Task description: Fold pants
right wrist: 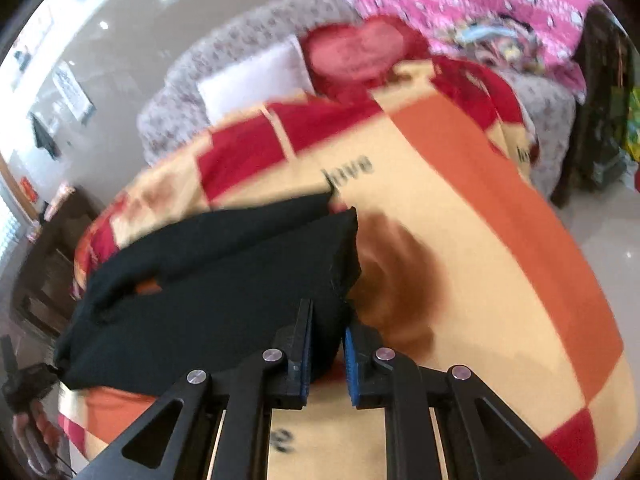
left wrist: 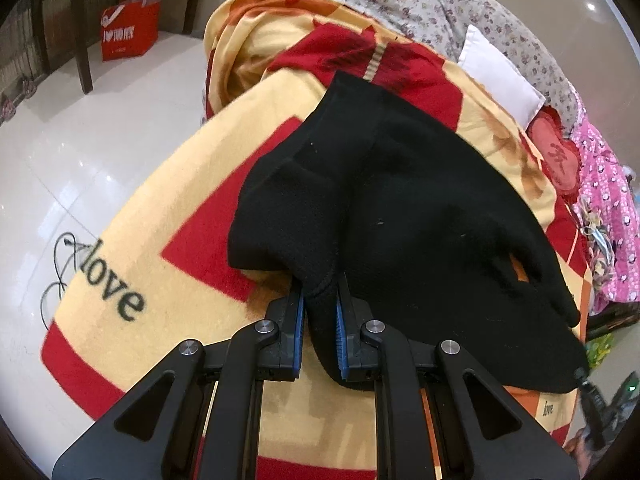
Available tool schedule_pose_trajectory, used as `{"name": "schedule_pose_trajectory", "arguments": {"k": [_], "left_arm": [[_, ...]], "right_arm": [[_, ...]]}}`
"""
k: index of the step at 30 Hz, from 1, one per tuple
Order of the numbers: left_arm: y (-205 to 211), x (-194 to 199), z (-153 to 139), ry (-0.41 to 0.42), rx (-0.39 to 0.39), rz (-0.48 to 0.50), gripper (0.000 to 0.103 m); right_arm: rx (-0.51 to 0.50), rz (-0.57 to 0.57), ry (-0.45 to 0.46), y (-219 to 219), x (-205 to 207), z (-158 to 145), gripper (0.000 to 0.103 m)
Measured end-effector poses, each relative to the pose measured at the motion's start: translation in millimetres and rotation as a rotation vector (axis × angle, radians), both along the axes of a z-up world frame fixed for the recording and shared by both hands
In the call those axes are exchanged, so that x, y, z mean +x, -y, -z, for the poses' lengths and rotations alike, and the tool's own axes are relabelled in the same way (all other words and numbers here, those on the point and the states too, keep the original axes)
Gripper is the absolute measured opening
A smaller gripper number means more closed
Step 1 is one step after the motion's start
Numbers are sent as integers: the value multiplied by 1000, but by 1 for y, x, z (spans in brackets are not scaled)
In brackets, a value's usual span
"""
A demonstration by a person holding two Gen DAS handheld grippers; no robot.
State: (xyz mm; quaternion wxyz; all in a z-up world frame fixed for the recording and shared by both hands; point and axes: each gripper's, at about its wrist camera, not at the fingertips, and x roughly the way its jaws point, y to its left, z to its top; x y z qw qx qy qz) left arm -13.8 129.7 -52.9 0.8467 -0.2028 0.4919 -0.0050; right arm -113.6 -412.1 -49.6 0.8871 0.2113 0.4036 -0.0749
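Pants (left wrist: 400, 208), black and thick, lie on the red-and-yellow blanket (left wrist: 168, 216) that covers the bed, and both tools have them by the near edge. The left gripper (left wrist: 320, 320) is pinched down on a bunched ridge of black cloth that runs straight up between its blue pads (left wrist: 299, 320); most of the garment spreads away forward and to that gripper's right, ending at a squared end up by the red patch. The right gripper (right wrist: 328, 344) is closed to a narrow gap with a fold of the same cloth between its pads, right at the garment's corner, and from there the black mass stretches off to its left, so the two grips sit at opposite ends of the near edge with the pants' long axis running roughly across between them. The right wrist view is blurred, so just how much cloth it has I can't tell. To my eye the next fold depends on carrying that near edge away, over the body of the pants toward the white pillow (left wrist: 496, 76) side, both hands moving together.
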Motion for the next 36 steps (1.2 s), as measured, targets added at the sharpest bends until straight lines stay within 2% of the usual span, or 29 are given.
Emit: {"name": "schedule_pose_trajectory", "arguments": {"k": [1,4,6,8,12,14,16,18,20,22,30,32,36], "left_arm": [[-2,0,2,-3,-9,-1,13],[-6,-5,-2,-7,-13,-2,19],[-9,-8,-7,-8,-5,2,22],[-12,-12,-14,-3,2,11,22],[-14,-17,-30,20,55,15,22],[-13,-18,-39,39,105,0,22],[-14,-15,-47,64,110,-7,22],[-11,-6,-49,64,105,14,32],[-4,5,-49,64,102,42,42],[4,16,-47,69,101,72,45],[30,81,-27,13,92,147,45],[35,99,-21,-4,125,160,45],[38,118,-7,-37,152,163,45]], "right_arm": [[-5,3,-36,1,4,8,13],[-85,40,-38,-2,6,-1,19],[-140,55,-24,-5,8,-15,23],[-147,26,13,-10,13,-28,27],[-136,-106,85,-41,41,-49,41],[-116,-207,111,-61,62,-53,41],[-78,-312,138,-84,91,-55,42],[-84,-401,140,-108,119,-55,44],[-149,-487,135,-138,147,-56,44],[-205,-593,137,-167,177,-56,44],[-330,-857,69,-237,256,-30,45],[-346,-916,45,-248,268,-20,45],[-348,-967,-7,-258,286,-2,45]]}}
